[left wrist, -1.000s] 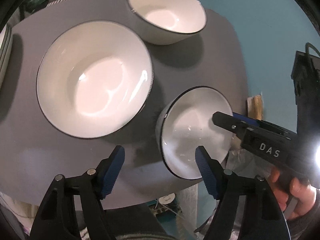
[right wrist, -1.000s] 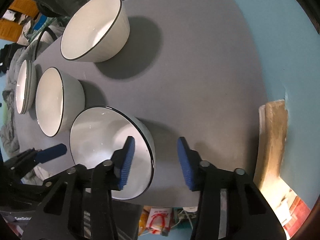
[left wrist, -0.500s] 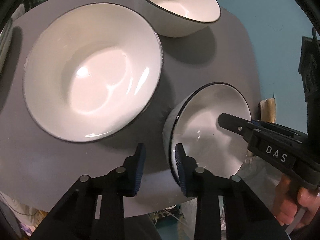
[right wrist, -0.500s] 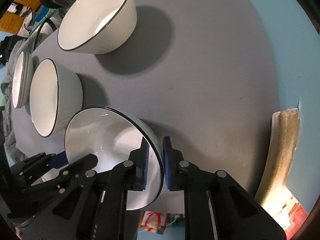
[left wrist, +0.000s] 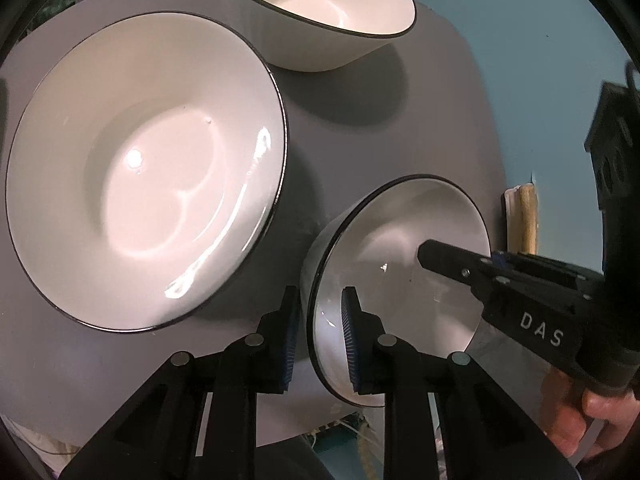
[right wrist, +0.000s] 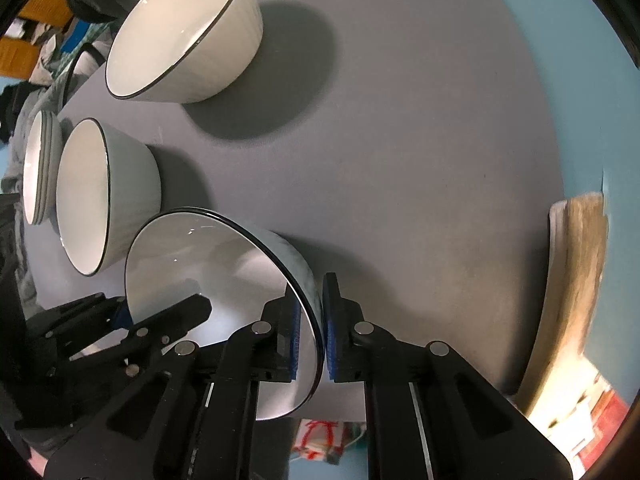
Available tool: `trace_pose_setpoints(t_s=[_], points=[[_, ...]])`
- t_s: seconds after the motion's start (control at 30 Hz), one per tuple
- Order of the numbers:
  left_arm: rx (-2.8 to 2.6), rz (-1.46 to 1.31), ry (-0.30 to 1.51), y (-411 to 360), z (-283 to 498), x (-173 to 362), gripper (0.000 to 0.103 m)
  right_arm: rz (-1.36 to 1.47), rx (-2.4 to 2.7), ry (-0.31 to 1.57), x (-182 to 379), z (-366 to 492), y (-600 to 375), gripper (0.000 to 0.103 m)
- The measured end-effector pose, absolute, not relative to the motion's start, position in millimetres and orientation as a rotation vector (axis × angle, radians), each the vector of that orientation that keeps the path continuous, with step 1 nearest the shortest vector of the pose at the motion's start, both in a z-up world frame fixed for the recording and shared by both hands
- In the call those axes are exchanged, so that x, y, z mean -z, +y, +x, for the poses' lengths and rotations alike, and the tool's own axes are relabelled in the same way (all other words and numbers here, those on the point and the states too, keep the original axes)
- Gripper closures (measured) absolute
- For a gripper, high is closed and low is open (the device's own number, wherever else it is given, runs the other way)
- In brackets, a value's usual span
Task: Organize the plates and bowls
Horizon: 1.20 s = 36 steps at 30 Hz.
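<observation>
Grey table, near bowl's rim hidden between claw pads

Grey desk on a teal floor

Beyond the fingers the round-cornered desk fills both views under hard light casting dark shadows; a pale wooden piece lies to the fingers' right, heaped clothes and orange boxes far left.

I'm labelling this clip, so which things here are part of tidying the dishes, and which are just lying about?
Part of the job:
- near bowl, gripped by both claws, left claw closing, right claw
- middle bowl
- far bowl
- plate stack

Lying about:
- wooden board off the table's edge
- clutter beyond the table
</observation>
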<state>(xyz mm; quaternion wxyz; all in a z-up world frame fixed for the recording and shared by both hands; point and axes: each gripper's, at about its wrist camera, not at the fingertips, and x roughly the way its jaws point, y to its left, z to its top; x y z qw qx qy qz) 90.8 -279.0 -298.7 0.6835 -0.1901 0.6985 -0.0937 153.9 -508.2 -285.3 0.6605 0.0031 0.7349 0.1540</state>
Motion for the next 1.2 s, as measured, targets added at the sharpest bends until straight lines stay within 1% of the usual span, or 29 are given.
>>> trace_pose_setpoints(t_s=[0.17, 0.23, 0.33, 0.63, 0.8, 0.93, 1.2], points=[[0.222, -0.405, 1.58, -277, 92, 298, 0.082, 0.034, -0.326, 1.654, 281, 147, -515, 0.094], [0.22, -0.392, 1.59, -302, 103, 304, 0.082, 0.054, -0.315, 1.665, 281, 146, -518, 0.094], [0.219, -0.384, 1.603, -305, 111, 305, 0.082, 0.076, -0.31, 1.679, 280, 145, -520, 0.094], [0.241, -0.31, 1.585, -316, 114, 282, 0.082, 0.11, -0.309, 1.67, 256, 145, -519, 0.094], [0.252, -0.3, 1.56, -310, 114, 258, 0.082, 0.137, -0.309, 1.652, 231, 147, -515, 0.094], [0.25, -0.301, 1.544, -303, 113, 247, 0.082, 0.15, -0.32, 1.644, 219, 145, -517, 0.094], [0.229, -0.336, 1.521, -275, 117, 231, 0.082, 0.11, -0.347, 1.608, 197, 144, -489, 0.094]])
